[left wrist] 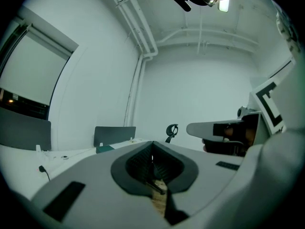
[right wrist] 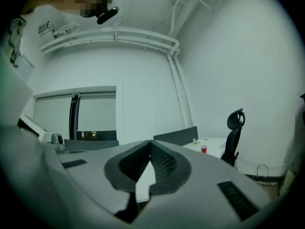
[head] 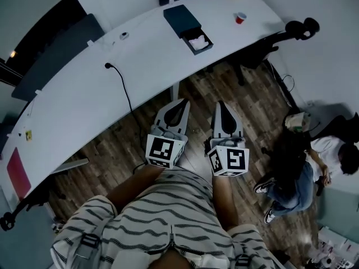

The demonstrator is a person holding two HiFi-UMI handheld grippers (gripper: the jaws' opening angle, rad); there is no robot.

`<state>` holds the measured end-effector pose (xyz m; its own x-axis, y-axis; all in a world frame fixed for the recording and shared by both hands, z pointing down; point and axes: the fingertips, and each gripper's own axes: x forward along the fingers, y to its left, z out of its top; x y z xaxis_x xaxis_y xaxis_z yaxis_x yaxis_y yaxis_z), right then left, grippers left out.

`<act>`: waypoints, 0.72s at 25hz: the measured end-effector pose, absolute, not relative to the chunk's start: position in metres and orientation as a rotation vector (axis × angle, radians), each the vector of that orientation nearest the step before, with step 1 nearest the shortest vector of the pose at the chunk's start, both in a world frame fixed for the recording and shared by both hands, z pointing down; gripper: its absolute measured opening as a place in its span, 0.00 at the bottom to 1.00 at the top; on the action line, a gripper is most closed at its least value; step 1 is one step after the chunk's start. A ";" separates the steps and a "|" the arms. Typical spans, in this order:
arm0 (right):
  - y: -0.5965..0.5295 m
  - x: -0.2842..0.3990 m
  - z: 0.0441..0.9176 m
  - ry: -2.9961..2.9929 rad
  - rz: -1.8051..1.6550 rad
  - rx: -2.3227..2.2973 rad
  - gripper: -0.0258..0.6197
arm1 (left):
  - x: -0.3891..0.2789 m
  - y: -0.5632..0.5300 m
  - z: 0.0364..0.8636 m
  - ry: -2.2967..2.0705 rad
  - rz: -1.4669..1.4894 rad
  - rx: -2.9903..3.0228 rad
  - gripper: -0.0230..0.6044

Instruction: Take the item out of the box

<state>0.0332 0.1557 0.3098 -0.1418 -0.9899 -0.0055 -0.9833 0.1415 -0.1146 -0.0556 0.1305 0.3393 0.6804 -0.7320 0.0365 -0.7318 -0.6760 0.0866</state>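
My left gripper point(head: 183, 103) and right gripper point(head: 221, 104) were clenched empty, and I judged the white item point(head: 197, 40) in the box point(head: 183, 18) light, probably soft, best pinched at its top edge.

The left gripper point(left wrist: 152, 146) fills the bottom of the picture. Its two grey jaws are pressed together, with the dark pads point(left wrist: 138, 163) meeting at the tips and nothing between them. A bit of wood floor point(left wrist: 159, 202) peeks through the gap lower down. The right gripper point(left wrist: 202, 129) pokes in from the right side. A white table point(left wrist: 24, 159) is on the left, with a black plug point(left wrist: 42, 168) on it and a dark box point(left wrist: 106, 148) near its far edge. A grey panel point(left wrist: 114, 134) stands behind the table. Pipes point(left wrist: 136, 20) run across the white ceiling.
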 end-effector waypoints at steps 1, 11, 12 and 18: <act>0.142 0.034 0.309 2.314 -0.130 -2.005 0.07 | -0.054 0.118 0.338 -1.213 0.002 2.798 0.08; 0.029 0.049 0.307 2.293 -0.168 -2.037 0.07 | -0.033 0.006 0.337 -1.150 0.030 2.813 0.08; 0.020 0.050 0.307 2.285 -0.177 -2.043 0.07 | -0.032 -0.003 0.338 -1.146 0.033 2.816 0.08; -0.025 0.055 0.306 2.281 -0.180 -2.068 0.07 | -0.026 -0.046 0.338 -1.143 0.043 2.823 0.08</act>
